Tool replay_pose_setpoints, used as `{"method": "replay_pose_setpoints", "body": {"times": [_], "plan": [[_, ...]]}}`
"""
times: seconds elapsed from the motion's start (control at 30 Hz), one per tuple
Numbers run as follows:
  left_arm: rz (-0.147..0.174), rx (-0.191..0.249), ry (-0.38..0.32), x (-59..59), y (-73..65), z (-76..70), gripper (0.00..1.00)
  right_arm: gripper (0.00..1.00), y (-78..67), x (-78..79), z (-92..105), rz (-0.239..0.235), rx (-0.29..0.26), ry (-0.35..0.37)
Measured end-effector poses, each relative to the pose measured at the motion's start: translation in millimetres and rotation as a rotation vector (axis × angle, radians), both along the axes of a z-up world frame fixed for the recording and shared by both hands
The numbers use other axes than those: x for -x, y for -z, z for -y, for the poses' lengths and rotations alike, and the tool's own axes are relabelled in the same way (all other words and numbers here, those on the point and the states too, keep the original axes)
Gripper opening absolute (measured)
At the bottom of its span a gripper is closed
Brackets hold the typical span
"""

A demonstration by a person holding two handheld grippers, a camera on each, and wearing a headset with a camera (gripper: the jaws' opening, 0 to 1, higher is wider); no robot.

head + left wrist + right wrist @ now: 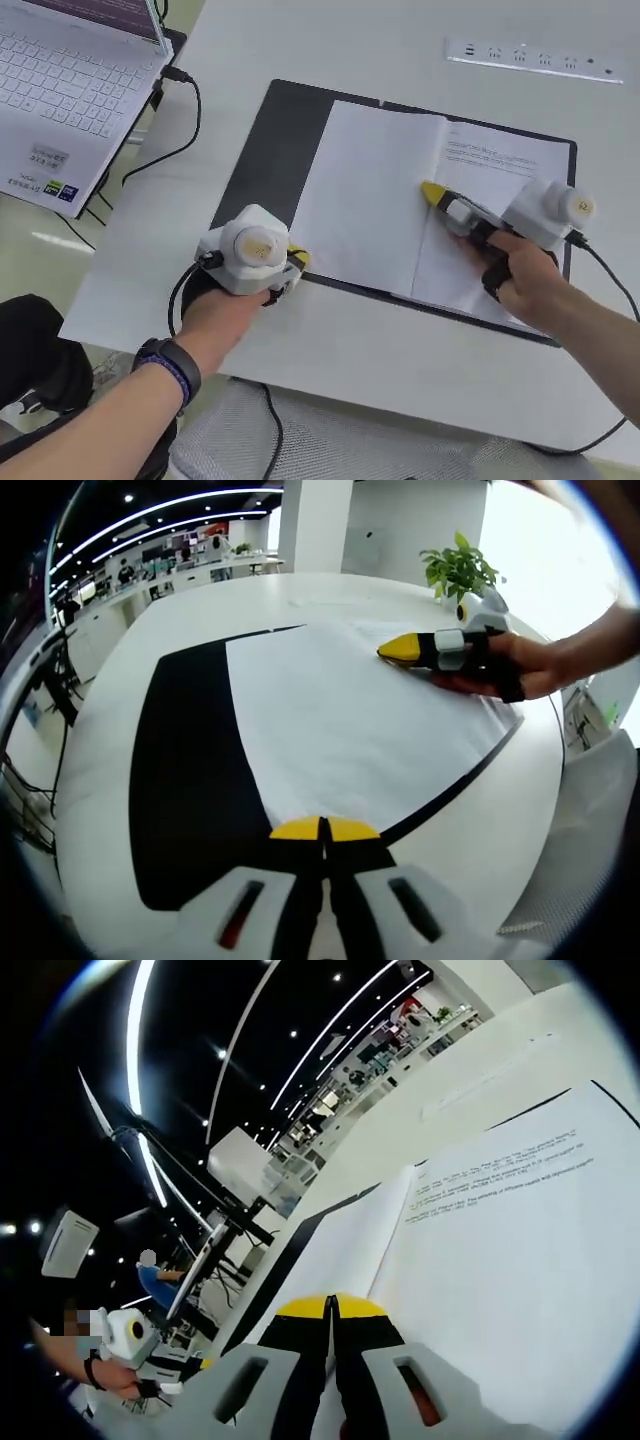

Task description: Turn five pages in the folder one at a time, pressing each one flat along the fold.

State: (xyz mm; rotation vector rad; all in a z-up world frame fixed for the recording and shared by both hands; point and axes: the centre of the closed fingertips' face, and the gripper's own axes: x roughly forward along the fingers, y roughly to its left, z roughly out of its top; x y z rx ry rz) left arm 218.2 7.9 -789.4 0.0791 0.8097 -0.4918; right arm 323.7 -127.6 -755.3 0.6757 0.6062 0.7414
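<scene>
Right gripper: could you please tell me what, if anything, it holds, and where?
Nothing: the right gripper is shut, its tips pressing on the pages at the fold.

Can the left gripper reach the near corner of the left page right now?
Probably yes: the left gripper, jaws shut, sits at the folder's near edge beside the left page, nothing between. The right gripper is off at the fold.

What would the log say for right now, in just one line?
folder: open | left gripper: shut, at left page near edge | right gripper: shut, tip at fold
</scene>
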Motion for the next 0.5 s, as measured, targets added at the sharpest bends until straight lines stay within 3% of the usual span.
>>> {"method": "replay_pose_setpoints", "body": {"times": [0.2,0.5], "plan": [[0.001,0.010,0.001,-0.1,0.0,-0.2,0.00,0.00,0.4,14.0,-0.1,0.002,0.002,-0.006],[0.001,-0.001,0.006,0.6,0.5,0.3,0.00,0.00,2.8,47.3,-3.7,-0.005,0.004,-0.060]]}}
